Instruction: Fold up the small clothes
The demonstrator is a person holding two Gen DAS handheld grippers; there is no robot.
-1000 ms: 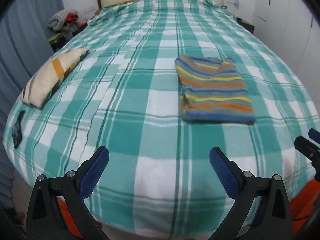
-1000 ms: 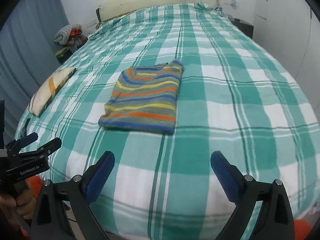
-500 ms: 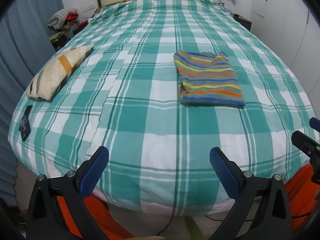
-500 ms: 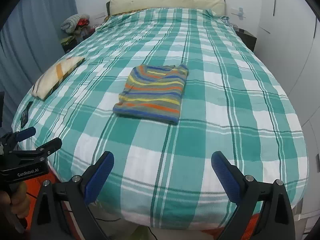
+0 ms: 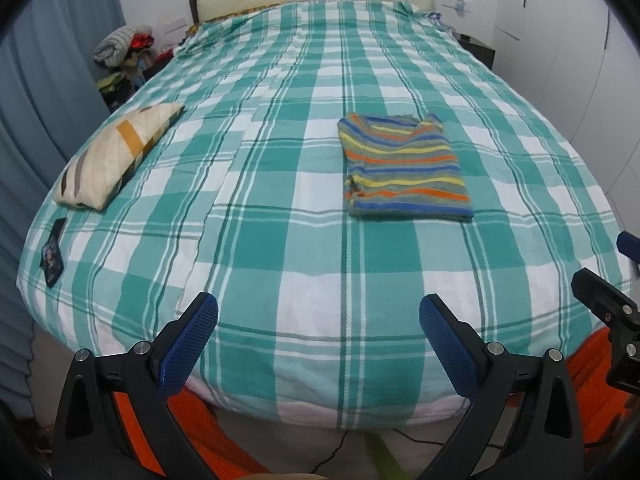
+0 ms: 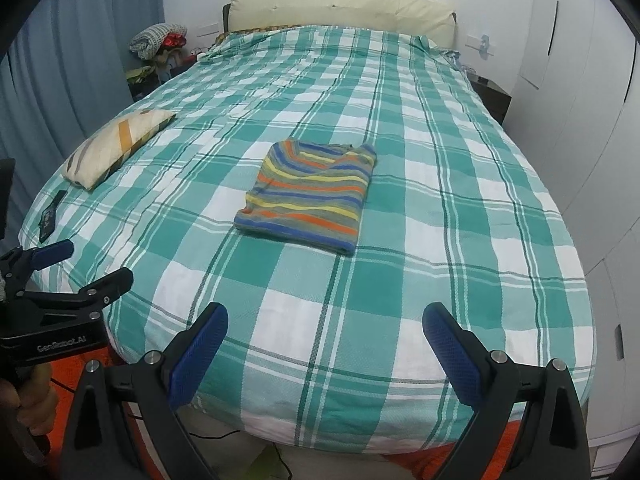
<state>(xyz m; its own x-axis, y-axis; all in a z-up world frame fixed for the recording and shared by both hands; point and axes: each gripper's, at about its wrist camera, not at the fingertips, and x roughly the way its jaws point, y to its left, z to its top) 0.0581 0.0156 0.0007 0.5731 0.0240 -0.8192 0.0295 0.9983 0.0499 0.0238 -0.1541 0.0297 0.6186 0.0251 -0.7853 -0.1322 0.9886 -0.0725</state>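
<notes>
Lying folded on the checked bedspread [image 5: 304, 240], the striped knit top [image 5: 404, 168] sits well beyond both grippers. The left gripper [image 5: 319, 340] and right gripper [image 6: 325, 344] gape wide, empty.

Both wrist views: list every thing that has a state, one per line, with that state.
striped sweater: folded into a flat rectangle, lying on the bed, not held.
left gripper: open, empty, over the foot of the bed.
right gripper: open, empty, over the foot of the bed.
checked blanket: spread flat over the bed.
small pillow: lying flat near the bed's left edge.
</notes>
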